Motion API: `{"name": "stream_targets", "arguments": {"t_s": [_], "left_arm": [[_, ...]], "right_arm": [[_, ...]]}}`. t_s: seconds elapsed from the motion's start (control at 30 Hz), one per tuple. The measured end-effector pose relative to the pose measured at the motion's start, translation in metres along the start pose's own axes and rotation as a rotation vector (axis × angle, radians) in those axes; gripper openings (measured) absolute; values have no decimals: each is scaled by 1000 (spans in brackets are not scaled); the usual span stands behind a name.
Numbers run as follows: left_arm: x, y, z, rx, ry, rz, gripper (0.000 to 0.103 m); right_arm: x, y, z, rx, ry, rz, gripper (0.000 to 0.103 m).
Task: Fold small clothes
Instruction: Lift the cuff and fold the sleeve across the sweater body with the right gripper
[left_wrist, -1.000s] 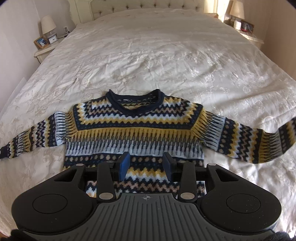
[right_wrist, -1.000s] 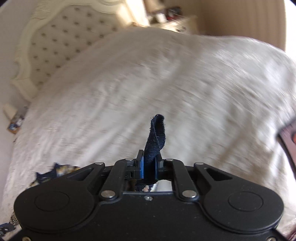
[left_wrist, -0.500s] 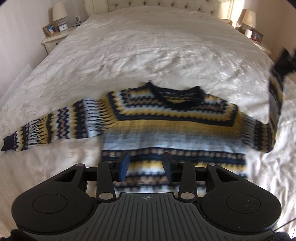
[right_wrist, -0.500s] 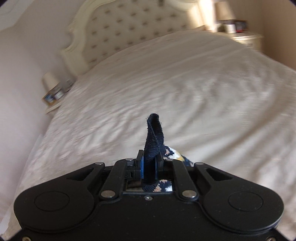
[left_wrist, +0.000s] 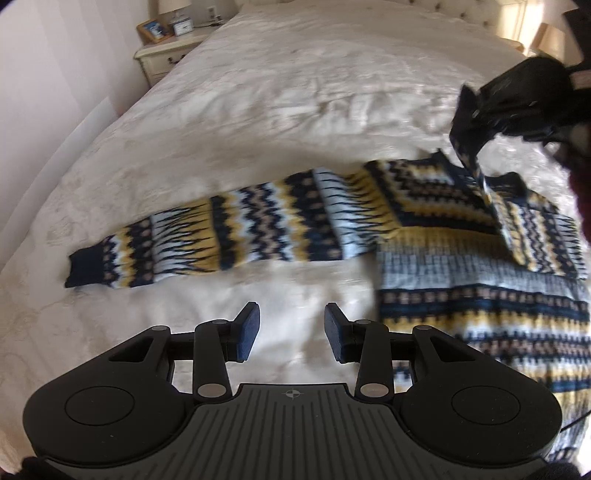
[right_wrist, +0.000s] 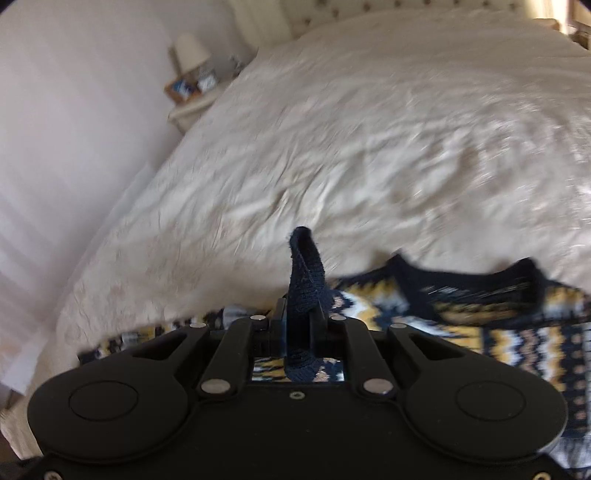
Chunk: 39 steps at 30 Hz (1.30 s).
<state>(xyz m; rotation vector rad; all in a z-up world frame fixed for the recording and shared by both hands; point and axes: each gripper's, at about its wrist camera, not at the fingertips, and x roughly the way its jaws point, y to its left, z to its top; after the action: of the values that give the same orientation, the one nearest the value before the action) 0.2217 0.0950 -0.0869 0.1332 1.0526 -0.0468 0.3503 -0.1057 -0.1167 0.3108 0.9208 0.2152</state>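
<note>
While the sweater (left_wrist: 461, 236) lies face up on the bed (left_wrist: 295, 110), body flat and collar toward the headboard, the right tongs (right_wrist: 301, 317) are clamped on the dark cuff (right_wrist: 304, 266) of one sleeve. Seen from the left wrist, that sleeve (left_wrist: 517, 225) hangs from the right tongs (left_wrist: 467, 122) and drapes across the sweater's chest, just below the collar. The other sleeve (left_wrist: 229, 232) lies stretched out flat on the bed, pointing away from the sweater's body toward the nightstand (left_wrist: 166, 55) side. Left tongs (left_wrist: 291, 332) stand partly open with nothing between the pads, hovering over bare bedspread beside the sweater's hem and below the outstretched sleeve.

Step in hand, as judged: first sleeve fold, sleeve being laid over the chest.

Next move calls for: lowering the cuff onto the sweater's body so the sleeve lies flat, then releasing. The left tongs appear placed to take the far cuff (left_wrist: 86, 267) and fold that sleeve inward likewise.

Both views are blurred; fine wrinkles cannot be judged.
</note>
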Motion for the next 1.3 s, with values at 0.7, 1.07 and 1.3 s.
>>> {"name": "stream_targets", "arguments": {"t_s": [0.7, 1.07, 1.3], "left_arm": [[22, 15, 9, -36, 41, -33, 38], [30, -30, 22, 41, 25, -59, 38], [23, -74, 24, 44, 43, -74, 38]], "right_arm": [[43, 20, -33, -30, 56, -15, 50], [-19, -100, -73, 124, 52, -257, 40], [-45, -193, -76, 248, 44, -353, 34]]}}
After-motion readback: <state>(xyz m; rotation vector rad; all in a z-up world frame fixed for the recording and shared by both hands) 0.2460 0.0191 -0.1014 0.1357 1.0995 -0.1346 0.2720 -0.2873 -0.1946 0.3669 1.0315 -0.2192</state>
